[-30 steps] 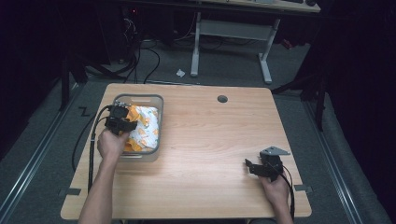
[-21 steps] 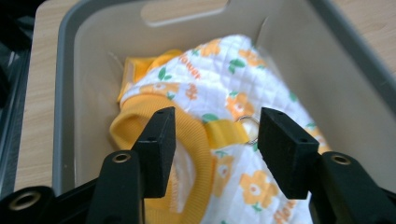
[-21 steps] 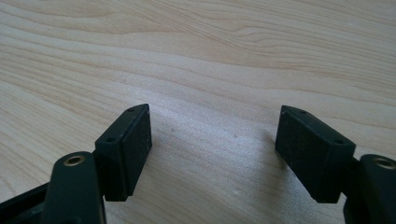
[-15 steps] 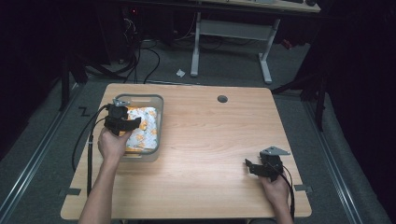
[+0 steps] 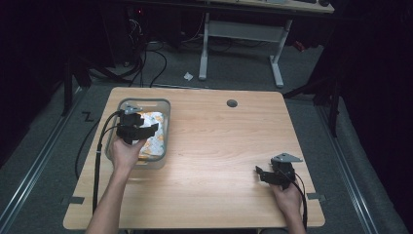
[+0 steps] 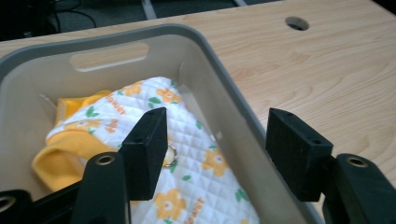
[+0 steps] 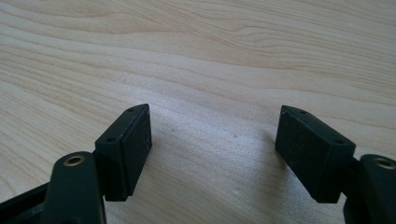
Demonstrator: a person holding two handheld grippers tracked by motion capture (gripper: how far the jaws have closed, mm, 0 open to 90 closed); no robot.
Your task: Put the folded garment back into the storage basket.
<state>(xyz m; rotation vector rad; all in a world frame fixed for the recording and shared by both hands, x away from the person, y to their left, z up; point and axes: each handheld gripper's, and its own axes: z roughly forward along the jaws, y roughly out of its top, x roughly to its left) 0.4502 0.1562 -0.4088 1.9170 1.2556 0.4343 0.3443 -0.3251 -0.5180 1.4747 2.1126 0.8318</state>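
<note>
Left gripper [image 5: 155, 128] spread wide, straddling the right wall of the grey plastic bin [image 6: 224, 100]; white quilted cloth with orange flowers and yellow trim [image 6: 187, 172] lies inside it. Right gripper [image 5: 258, 173] spread, empty, low over the light wooden bench [image 5: 219, 146].

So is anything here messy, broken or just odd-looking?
Nothing much. The flowered quilted cloth lies bunched in the grey bin, not folded. The left gripper hangs open over the bin's rim; the right gripper is open above bare table.
</note>
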